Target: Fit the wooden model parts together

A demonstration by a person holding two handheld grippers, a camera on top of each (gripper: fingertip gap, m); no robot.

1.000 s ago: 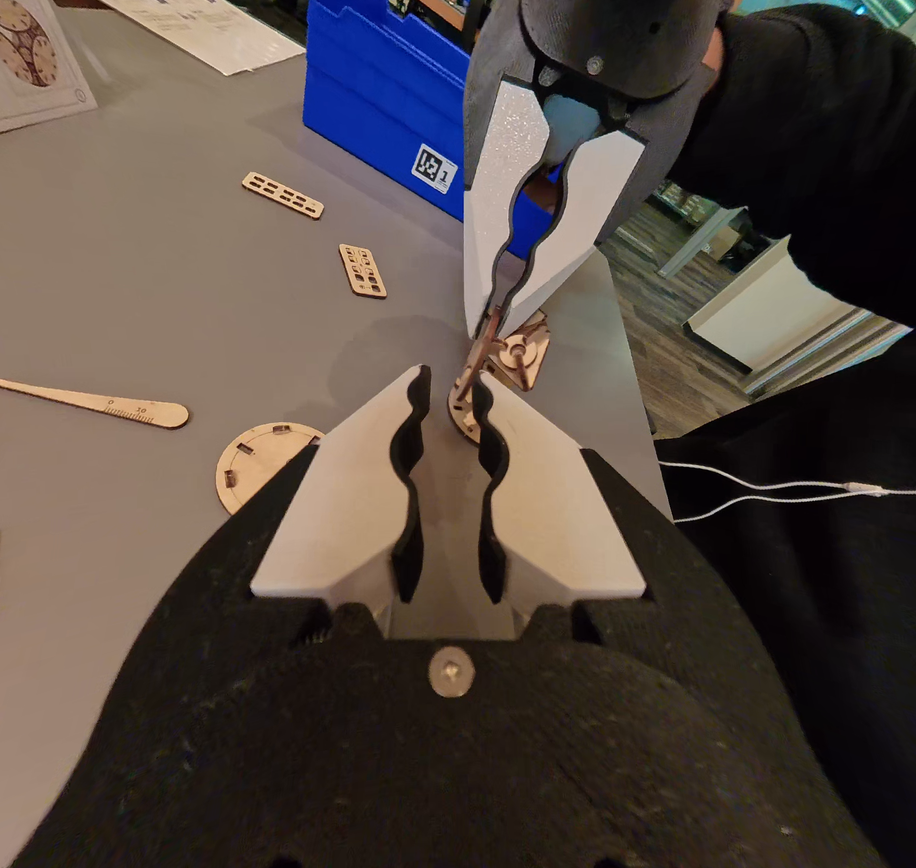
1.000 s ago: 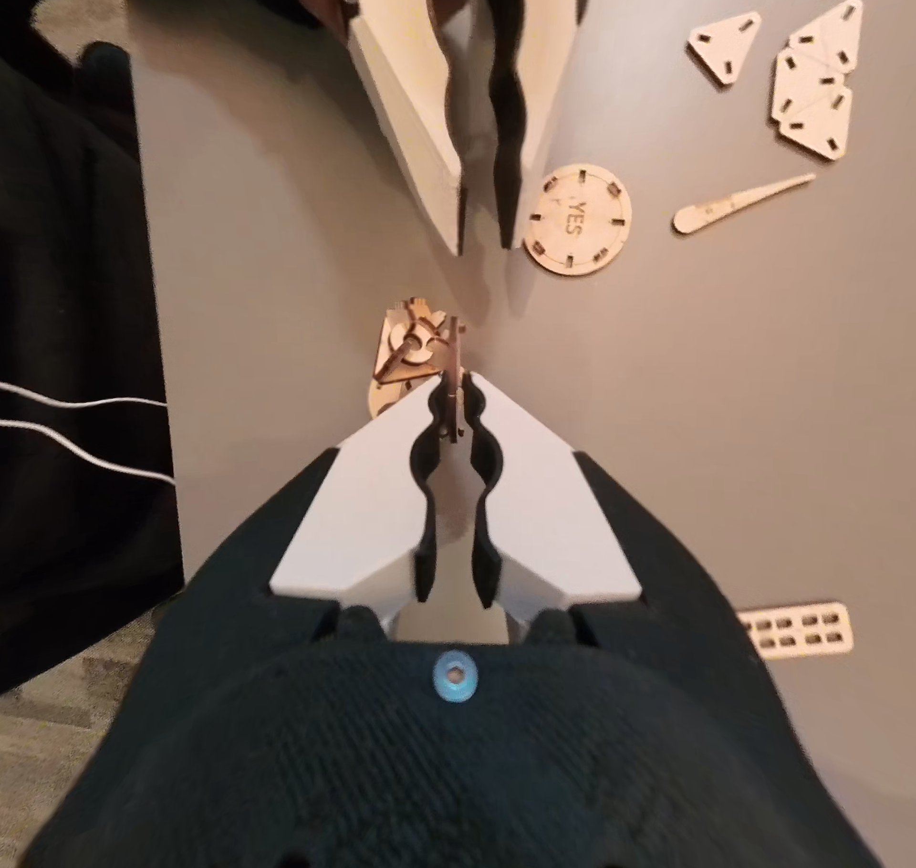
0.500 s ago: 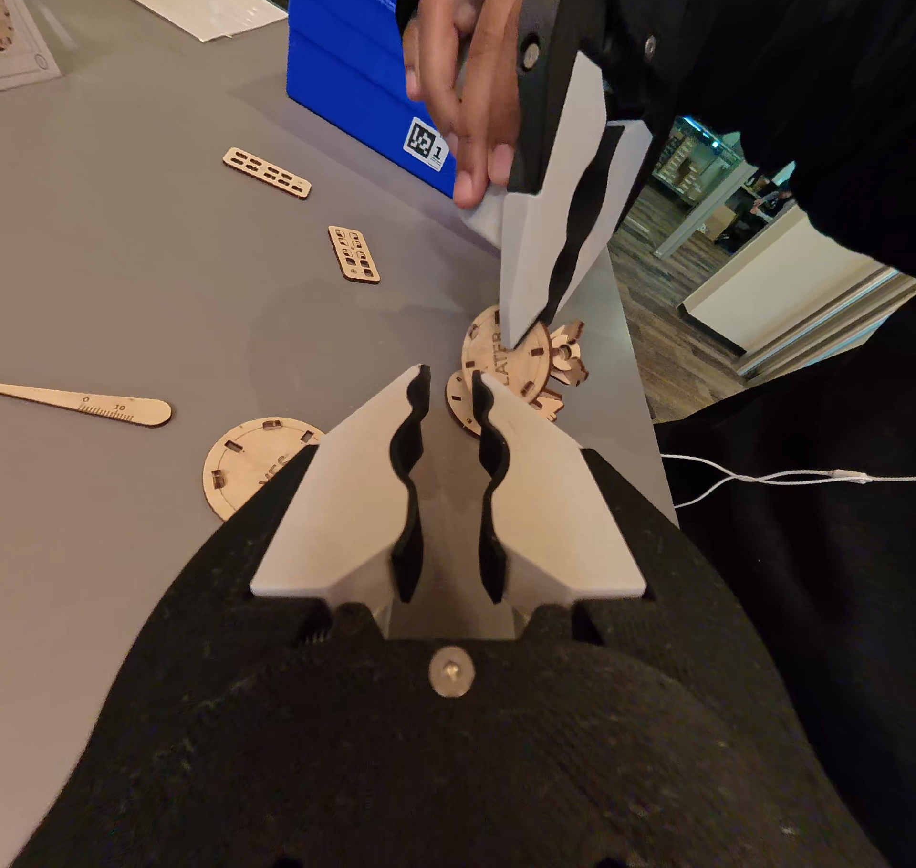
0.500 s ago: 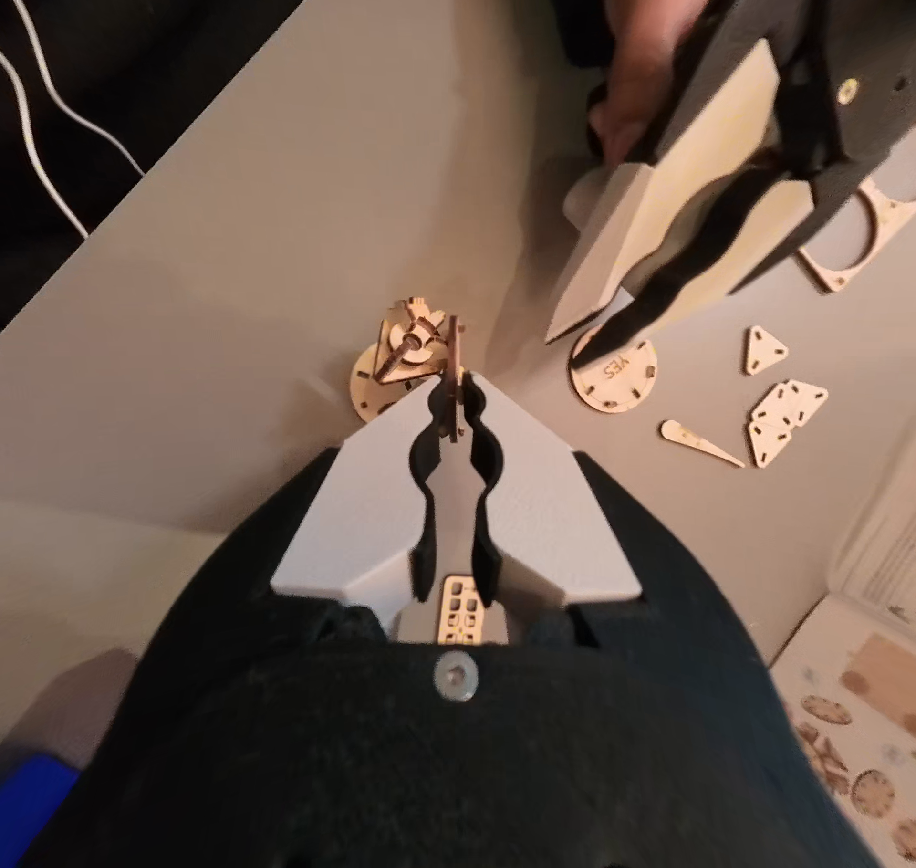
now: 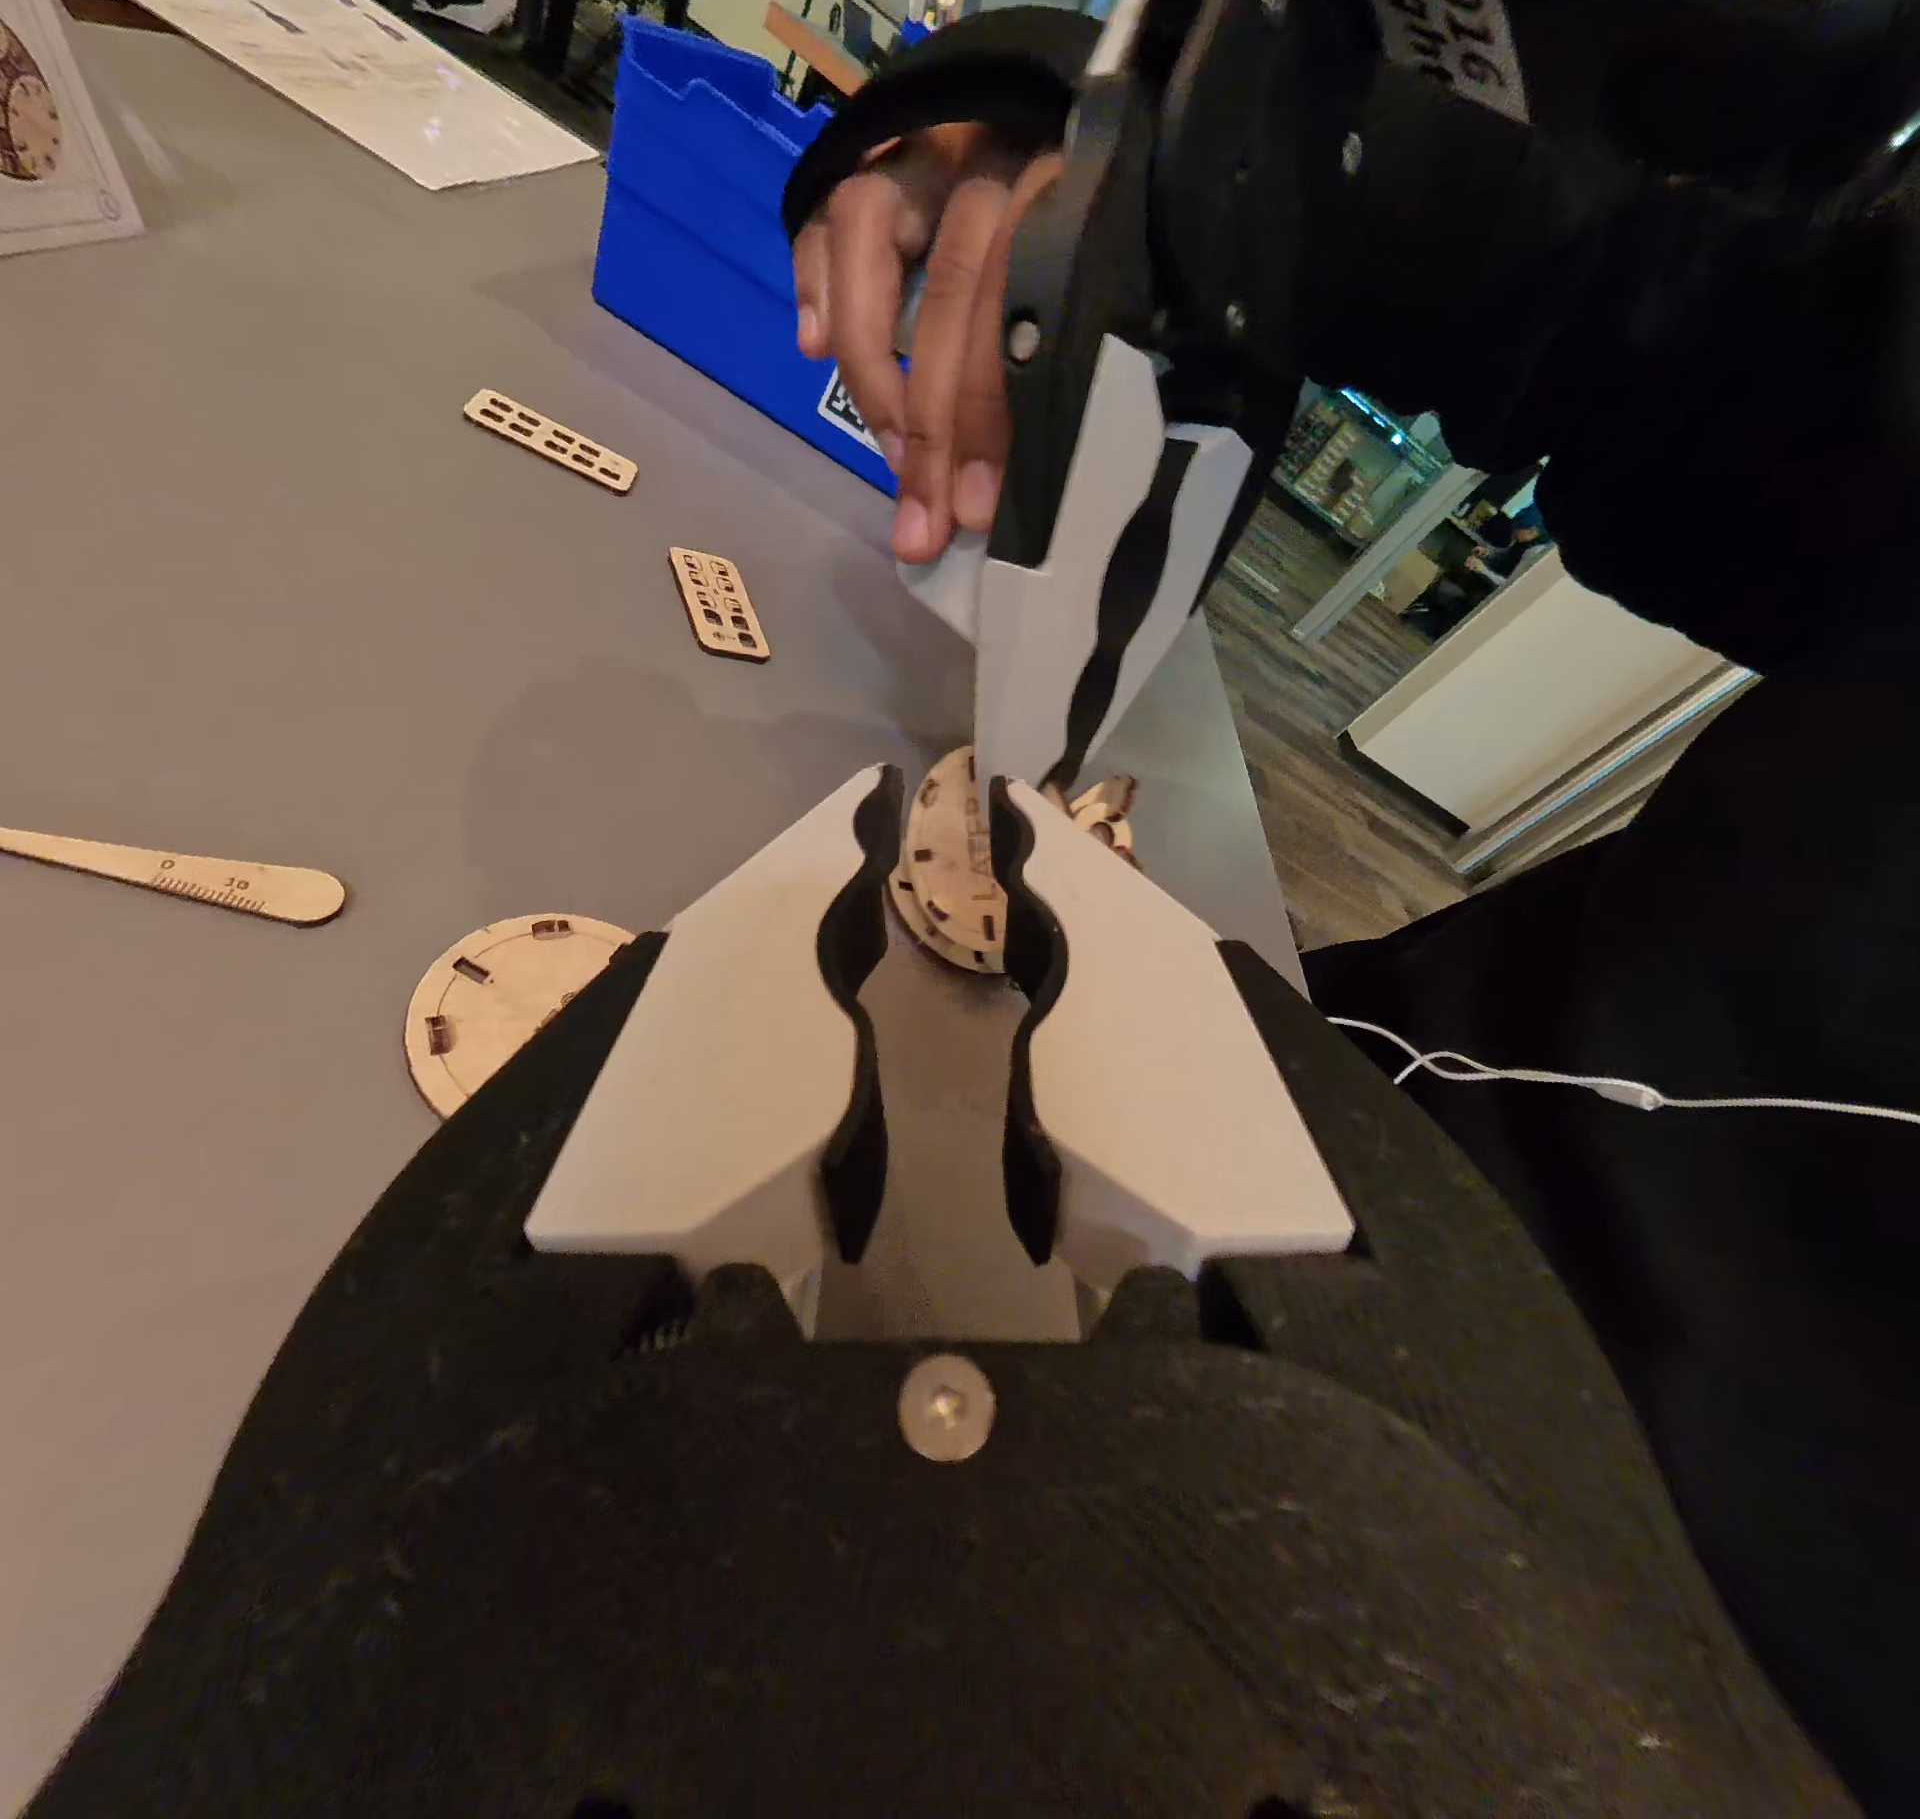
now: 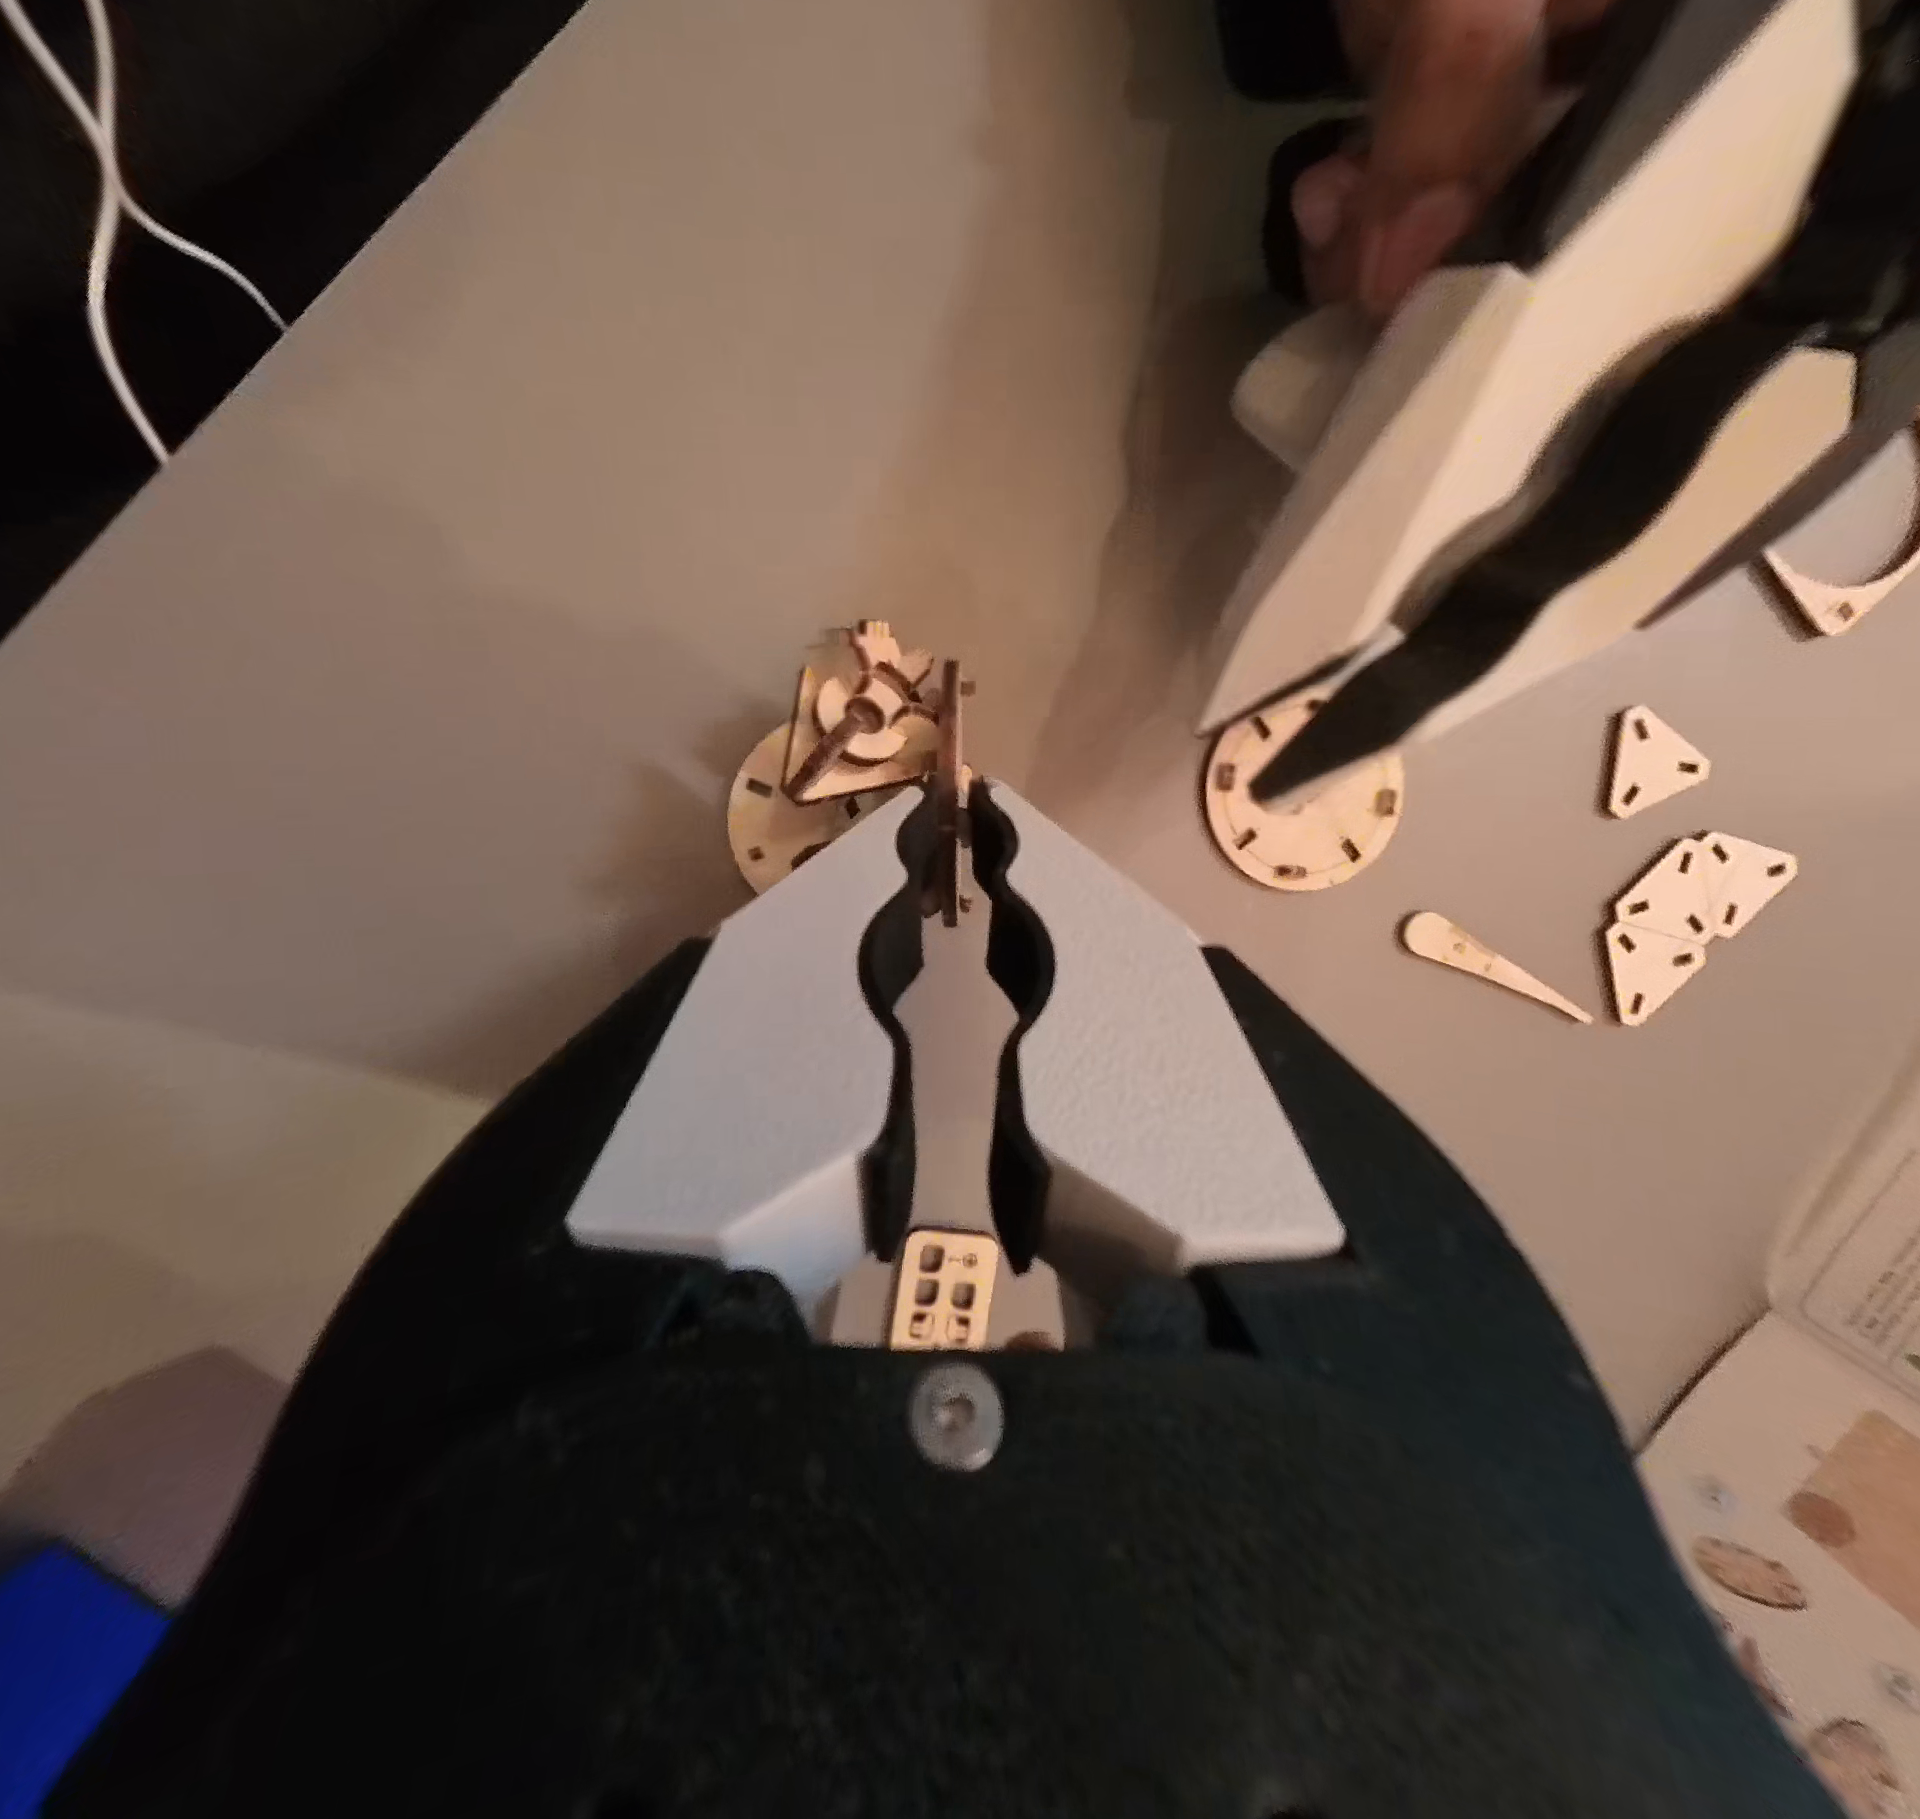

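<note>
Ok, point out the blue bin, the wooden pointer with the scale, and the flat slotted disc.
Blue bin (image 5: 707, 242), left wrist view, on its near side wall.
Wooden pointer (image 5: 208, 881), left wrist view, on its rounded end.
Slotted disc (image 6: 1304, 803), right wrist view, on its face.

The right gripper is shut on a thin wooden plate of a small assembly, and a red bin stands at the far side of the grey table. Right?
Not quite: the bin is blue, as the left wrist view shows. The right gripper is indeed shut on the thin wooden plate, above the grey table.

Black textured tool (image 5: 940, 803) bodies, white fingers (image 5: 727, 1021), wavy black pads, black sleeve (image 5: 1714, 335)
</note>
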